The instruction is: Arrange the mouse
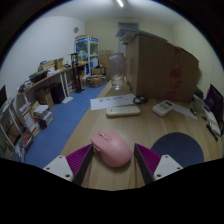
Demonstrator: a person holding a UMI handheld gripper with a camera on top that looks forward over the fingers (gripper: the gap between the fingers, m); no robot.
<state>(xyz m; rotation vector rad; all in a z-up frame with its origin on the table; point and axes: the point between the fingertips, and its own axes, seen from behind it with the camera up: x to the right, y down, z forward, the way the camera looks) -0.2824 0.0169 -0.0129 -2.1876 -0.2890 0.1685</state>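
Mouse point(112, 149), pink, on desk btwn tool point(112, 163) fingers, apparently spread wide, level.

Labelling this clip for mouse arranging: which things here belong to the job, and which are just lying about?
Job: pink mouse, between the open gripper fingers; round dark mouse pad.
Lying about: white keyboard, papers, cardboard box.

Single wide-angle view mounted on the gripper point(112, 168), facing forward along its two fingers, angled slightly down over the wooden table point(150, 125), close to the near tabletop, far room apparently well beyond, no second view shared
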